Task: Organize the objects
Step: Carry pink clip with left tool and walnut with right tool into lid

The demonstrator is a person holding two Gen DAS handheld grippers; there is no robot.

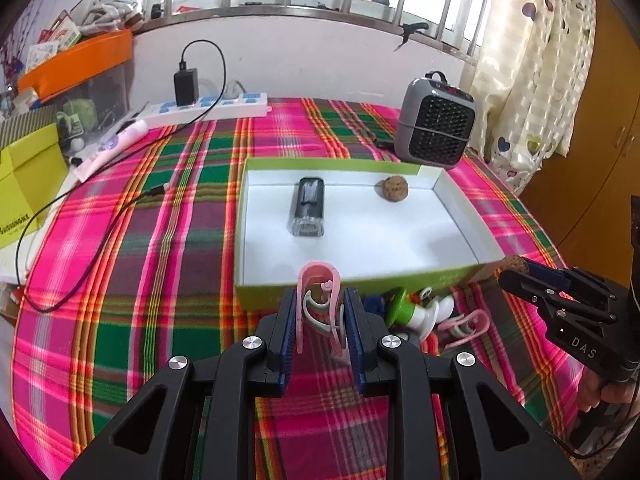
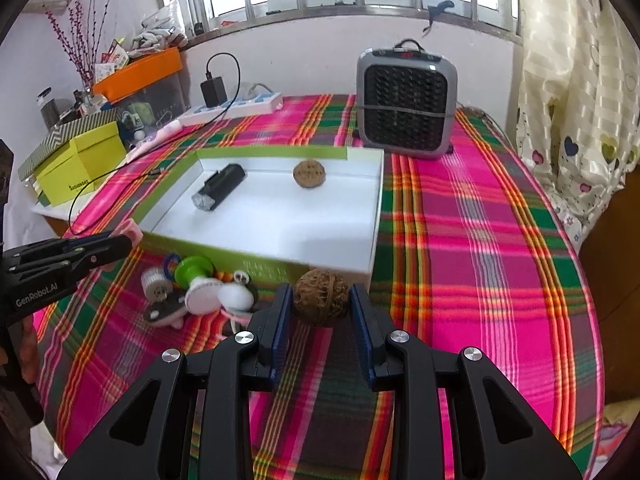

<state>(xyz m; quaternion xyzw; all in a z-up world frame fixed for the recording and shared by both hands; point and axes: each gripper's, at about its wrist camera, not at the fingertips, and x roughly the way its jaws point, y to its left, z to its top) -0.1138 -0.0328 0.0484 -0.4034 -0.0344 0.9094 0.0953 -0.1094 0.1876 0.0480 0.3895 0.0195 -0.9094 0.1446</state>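
Two loads are up, both just short of the green box on the tabletop. My right claw pinches a walnut: hard, round, apt to roll, so I squeeze across its middle. My left claw clamps a light, springy pink clip.

The right gripper bore "DAS" in pale letters on its black body. The left gripper carried "GenRobot.AI". Small print on the yellow box was too blurred, perhaps a brand name.
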